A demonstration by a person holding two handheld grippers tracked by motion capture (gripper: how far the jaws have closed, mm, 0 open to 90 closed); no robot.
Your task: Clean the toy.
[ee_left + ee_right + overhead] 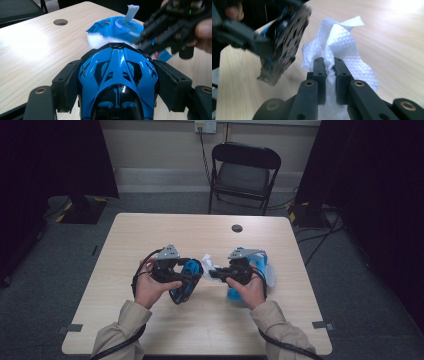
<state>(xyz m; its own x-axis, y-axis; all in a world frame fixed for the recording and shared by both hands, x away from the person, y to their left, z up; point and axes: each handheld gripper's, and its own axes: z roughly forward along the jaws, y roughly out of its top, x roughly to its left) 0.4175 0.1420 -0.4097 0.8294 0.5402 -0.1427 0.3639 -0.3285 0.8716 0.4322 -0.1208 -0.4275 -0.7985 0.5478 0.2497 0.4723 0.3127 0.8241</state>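
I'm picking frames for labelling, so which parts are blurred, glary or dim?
High view: dim, dark curtains at both sides. Left gripper view: blue toy car sharp, right gripper and white wipe smeared, glare on the table. Right gripper view: the wipe sharp, left gripper blurred, glare top right.

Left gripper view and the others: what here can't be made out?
- Toy car: rear cut off by the bottom edge, left gripper view.
- Wipes pack: largely behind the right gripper, high view; label unreadable.
- Wipe: lower part hidden behind the jaws, right gripper view.
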